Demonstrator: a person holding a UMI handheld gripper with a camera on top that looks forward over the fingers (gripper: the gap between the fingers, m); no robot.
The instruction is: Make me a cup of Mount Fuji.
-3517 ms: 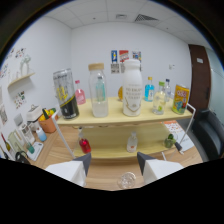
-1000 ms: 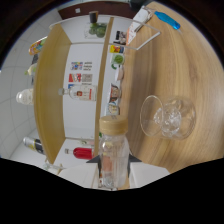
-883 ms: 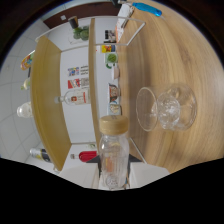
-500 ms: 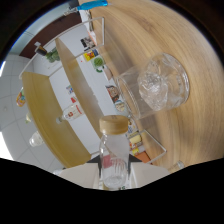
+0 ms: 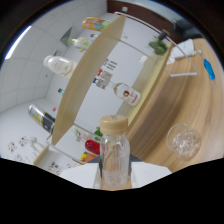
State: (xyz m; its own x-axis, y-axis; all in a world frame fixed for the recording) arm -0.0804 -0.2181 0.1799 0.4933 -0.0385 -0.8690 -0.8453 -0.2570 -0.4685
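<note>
1. Two pale fingers close on the lower body of a clear bottle, one at each side, with the gap no wider than the bottle.
2. Its long axis runs toward 12 o'clock away from the fingers, with the tan cap at the far end.
3. An empty clear glass stands on the wooden tabletop at about 3 o'clock of the bottle, well apart from it.
4. Beyond the cap, a wooden shelf slants across the view toward 1 o'clock, carrying a white bottle and a dark can.
</note>
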